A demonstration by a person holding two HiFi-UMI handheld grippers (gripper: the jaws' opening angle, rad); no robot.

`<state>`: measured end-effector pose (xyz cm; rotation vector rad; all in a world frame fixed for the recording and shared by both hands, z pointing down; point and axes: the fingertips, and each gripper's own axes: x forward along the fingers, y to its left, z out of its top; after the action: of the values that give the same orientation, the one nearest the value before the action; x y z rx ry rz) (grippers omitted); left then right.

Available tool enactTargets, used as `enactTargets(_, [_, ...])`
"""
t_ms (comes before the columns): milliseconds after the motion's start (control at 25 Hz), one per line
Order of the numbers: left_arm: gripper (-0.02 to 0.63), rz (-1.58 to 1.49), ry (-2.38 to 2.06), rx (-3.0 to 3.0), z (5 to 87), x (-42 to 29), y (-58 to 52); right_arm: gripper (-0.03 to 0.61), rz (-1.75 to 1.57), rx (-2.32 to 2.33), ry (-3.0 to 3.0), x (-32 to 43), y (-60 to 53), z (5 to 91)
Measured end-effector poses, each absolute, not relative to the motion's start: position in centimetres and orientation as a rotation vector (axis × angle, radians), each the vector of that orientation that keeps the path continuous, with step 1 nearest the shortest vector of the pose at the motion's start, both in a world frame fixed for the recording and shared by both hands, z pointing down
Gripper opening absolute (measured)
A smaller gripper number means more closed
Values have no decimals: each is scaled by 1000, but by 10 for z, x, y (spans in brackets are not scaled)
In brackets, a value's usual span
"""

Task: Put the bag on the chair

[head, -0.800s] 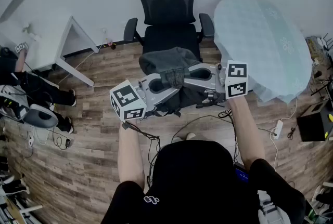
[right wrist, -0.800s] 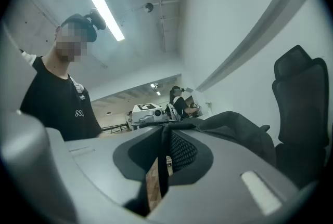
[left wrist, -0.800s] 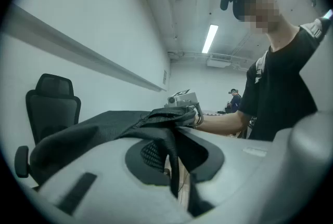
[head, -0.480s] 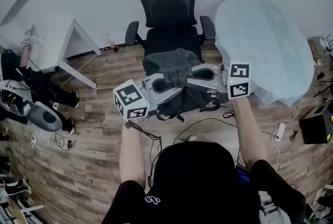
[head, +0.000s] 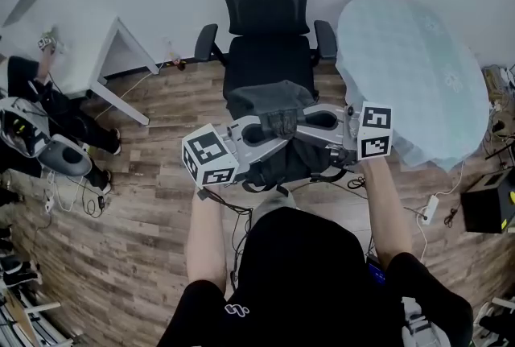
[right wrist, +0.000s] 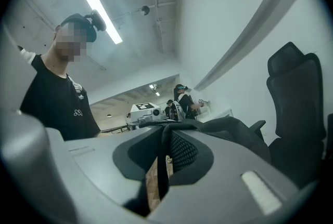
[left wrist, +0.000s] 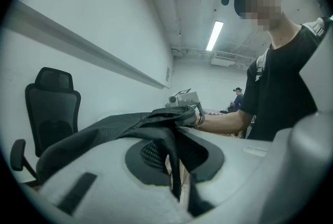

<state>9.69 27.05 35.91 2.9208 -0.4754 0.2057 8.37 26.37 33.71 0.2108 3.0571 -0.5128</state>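
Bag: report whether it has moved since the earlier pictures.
No: against the chair, the bag covers the seat's front edge just as before.

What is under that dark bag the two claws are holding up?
Under the bag only wooden floor and a loose cable show. The bag hides the floor straight beneath it and the front edge of the office chair seat.

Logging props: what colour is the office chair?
The mesh-backed office chair is black, clearest in the head view.
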Motion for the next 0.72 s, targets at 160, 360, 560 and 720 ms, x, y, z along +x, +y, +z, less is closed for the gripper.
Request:
enactTargets(160, [28, 196, -500, 2906, 363, 96, 268, 46, -495, 228, 3074, 83, 261, 341])
enactTargets(360, [28, 236, -496, 2933, 361, 104, 241, 46, -469, 198, 3061, 91, 235, 338])
enactTargets(560, [28, 278, -455, 2968, 365, 111, 207, 46, -453, 142, 3063, 99, 201, 342])
enactTargets(720, [28, 231, -414, 2963, 374, 106, 173, 46, -454, 104, 3073, 93, 166, 352])
